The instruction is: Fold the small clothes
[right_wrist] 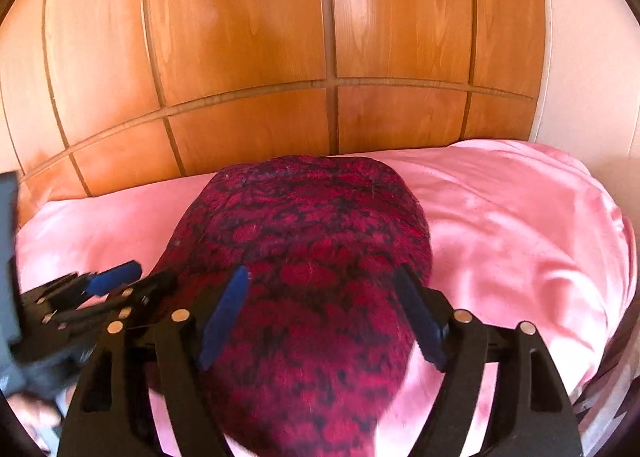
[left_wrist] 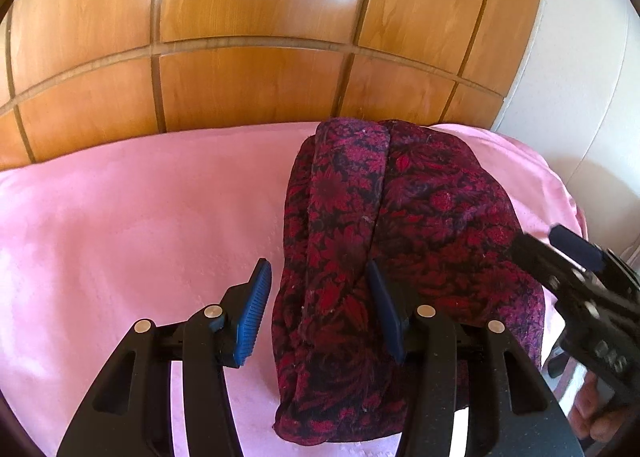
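The folded garment (left_wrist: pixel 400 257), dark with red and magenta flowers, lies on a pink sheet (left_wrist: pixel 120 225) in front of both tools, a long fold line running away from them. The left hand-held gripper (left_wrist: pixel 320 309) hangs over the cloth's near left edge with its blue pads (left_wrist: pixel 252 317) apart: one pad over bare pink sheet, the other above the fabric, neither pressing on it. The right hand-held gripper (right_wrist: pixel 320 321) sits to its right, jaws spread wide over the bundle's near end, nothing pinched between them. Beyond the garment stands a glossy panelled wooden board (left_wrist: pixel 248 37). Fingers (left_wrist: pixel 592 413) show at the right tool's handle.
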`<move>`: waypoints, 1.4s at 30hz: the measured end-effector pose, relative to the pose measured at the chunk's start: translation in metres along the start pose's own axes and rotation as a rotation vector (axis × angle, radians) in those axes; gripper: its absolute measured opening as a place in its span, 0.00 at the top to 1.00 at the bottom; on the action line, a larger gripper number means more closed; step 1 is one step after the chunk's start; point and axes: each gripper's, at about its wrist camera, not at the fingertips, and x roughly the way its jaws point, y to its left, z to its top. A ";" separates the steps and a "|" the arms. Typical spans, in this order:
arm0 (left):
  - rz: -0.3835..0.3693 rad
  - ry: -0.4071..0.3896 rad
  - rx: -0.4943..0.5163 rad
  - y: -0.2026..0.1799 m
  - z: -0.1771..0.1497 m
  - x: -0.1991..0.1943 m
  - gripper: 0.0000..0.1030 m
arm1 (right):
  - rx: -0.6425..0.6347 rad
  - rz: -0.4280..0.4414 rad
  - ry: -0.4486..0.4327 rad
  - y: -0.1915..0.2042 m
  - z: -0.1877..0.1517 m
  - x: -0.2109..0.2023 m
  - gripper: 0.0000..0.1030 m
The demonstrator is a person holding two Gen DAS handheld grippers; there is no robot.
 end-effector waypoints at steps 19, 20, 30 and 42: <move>0.007 -0.009 -0.010 0.004 -0.010 -0.007 0.41 | 0.036 -0.014 0.045 0.006 -0.025 0.000 0.25; 0.006 -0.014 -0.010 0.004 -0.011 -0.009 0.40 | 0.038 -0.023 0.041 0.008 -0.026 -0.003 0.24; 0.029 -0.053 -0.009 0.011 -0.022 -0.036 0.26 | 0.117 -0.136 -0.005 0.017 -0.030 -0.033 0.07; 0.151 -0.107 -0.028 0.036 -0.049 -0.075 0.11 | 0.130 -0.206 -0.020 0.046 -0.048 -0.057 0.02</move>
